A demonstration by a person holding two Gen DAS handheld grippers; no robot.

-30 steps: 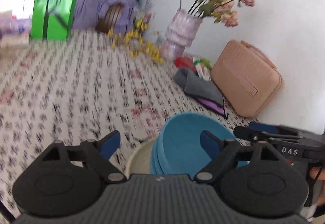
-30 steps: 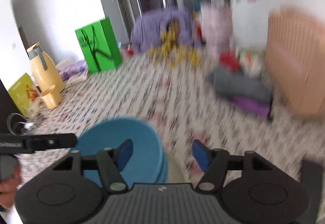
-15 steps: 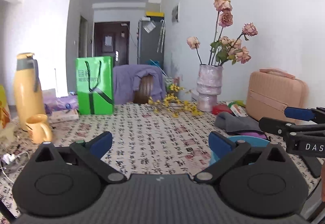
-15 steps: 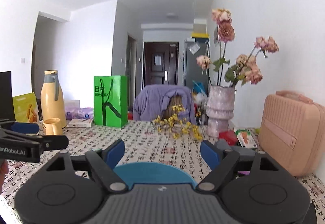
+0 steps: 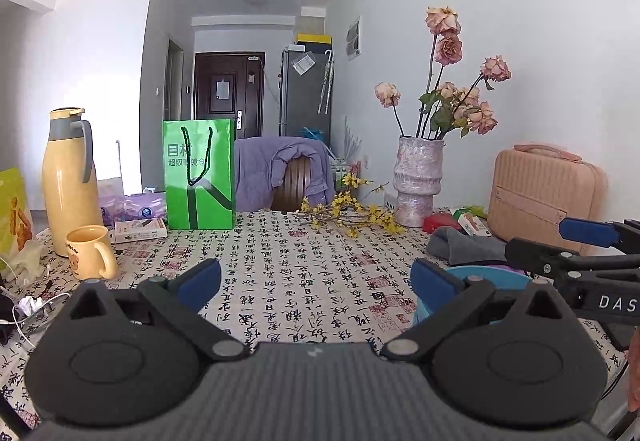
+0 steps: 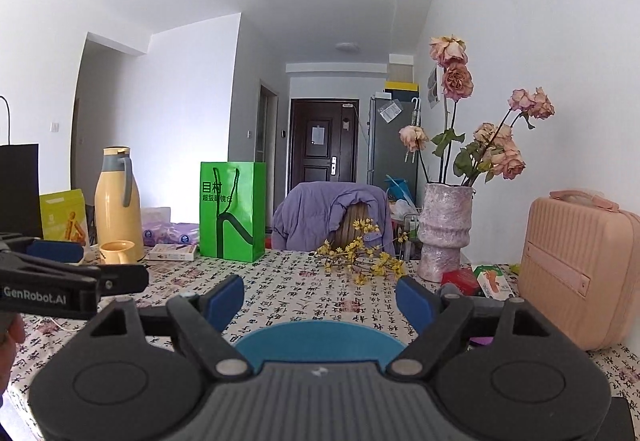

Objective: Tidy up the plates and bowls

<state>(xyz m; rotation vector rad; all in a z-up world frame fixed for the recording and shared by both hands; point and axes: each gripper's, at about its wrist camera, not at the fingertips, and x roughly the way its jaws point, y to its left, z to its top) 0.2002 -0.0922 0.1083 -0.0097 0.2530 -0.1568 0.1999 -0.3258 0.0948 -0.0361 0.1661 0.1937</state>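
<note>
Left gripper [image 5: 316, 279] & right gripper [image 6: 320, 301]: jaws just widened, both released, nothing between pads. Round blue plastic bowl [image 6: 316, 339] sits on calligraphy-print tablecloth [image 5: 304, 273] near its right edge, just below right gripper.

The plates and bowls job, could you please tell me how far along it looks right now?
Looks nearly done: the blue bowls sit on the table, seemingly stacked, though mostly hidden. In hand: nothing; the left gripper and right gripper are both open and empty. Left: I cannot see any other dishes to sort.
</note>
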